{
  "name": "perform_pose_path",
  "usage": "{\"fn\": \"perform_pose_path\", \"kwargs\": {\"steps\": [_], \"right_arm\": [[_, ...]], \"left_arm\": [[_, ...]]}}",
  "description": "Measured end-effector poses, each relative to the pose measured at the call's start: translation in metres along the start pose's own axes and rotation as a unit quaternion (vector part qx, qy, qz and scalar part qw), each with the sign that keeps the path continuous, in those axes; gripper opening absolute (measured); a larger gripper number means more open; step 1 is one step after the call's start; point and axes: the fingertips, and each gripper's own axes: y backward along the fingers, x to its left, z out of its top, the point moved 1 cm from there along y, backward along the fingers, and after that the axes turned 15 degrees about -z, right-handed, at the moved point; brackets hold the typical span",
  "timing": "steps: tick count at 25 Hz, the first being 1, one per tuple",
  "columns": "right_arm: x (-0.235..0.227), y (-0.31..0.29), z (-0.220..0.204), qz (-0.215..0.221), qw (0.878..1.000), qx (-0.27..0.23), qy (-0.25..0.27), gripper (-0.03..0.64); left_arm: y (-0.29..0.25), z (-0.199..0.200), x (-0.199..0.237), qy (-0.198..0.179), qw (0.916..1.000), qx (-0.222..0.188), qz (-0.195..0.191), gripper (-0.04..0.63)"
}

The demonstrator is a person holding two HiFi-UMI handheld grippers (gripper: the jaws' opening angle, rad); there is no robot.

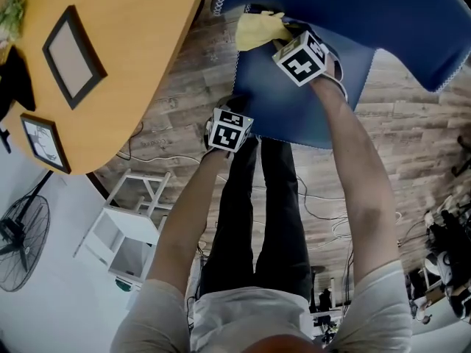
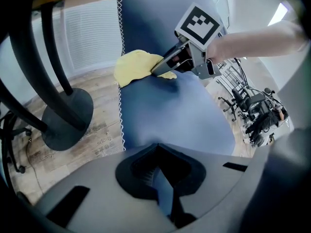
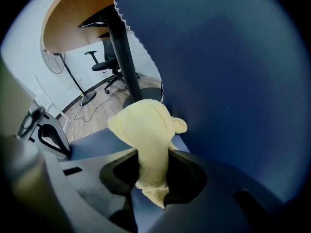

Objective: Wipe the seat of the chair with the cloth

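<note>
The yellow cloth [image 3: 146, 130] lies on the blue chair seat [image 1: 294, 101] next to the backrest [image 3: 233, 81]. The right gripper [image 1: 285, 31] fingers are clamped on the cloth. The left gripper [image 2: 156, 147] fingers are closed together and empty, at the seat's near corner.

No legible word, brand or number in any view, black-and-white square markers [image 1: 302, 57] on the cubes, faint floor print [image 2: 104, 141] at lower left, too blurred to read

Wooden table [image 1: 140, 43] (two frames [image 1: 72, 56]), floor fan [image 1: 22, 241], white shelf [image 1: 121, 245]
</note>
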Motion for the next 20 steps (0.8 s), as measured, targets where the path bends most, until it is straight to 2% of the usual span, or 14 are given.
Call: {"fn": "perform_pose_path", "kwargs": {"steps": [12, 20], "right_arm": [[-0.02, 0.013, -0.035, -0.034, 0.999, 0.012, -0.01, 0.135], [-0.031, 0.026, -0.065, -0.037, 0.999, 0.012, -0.026, 0.135]], "left_arm": [[-0.001, 0.001, 0.0, -0.004, 1.0, 0.0, -0.001, 0.028], [0.001, 0.001, 0.001, -0.01, 0.9999, 0.004, 0.0, 0.028]]}}
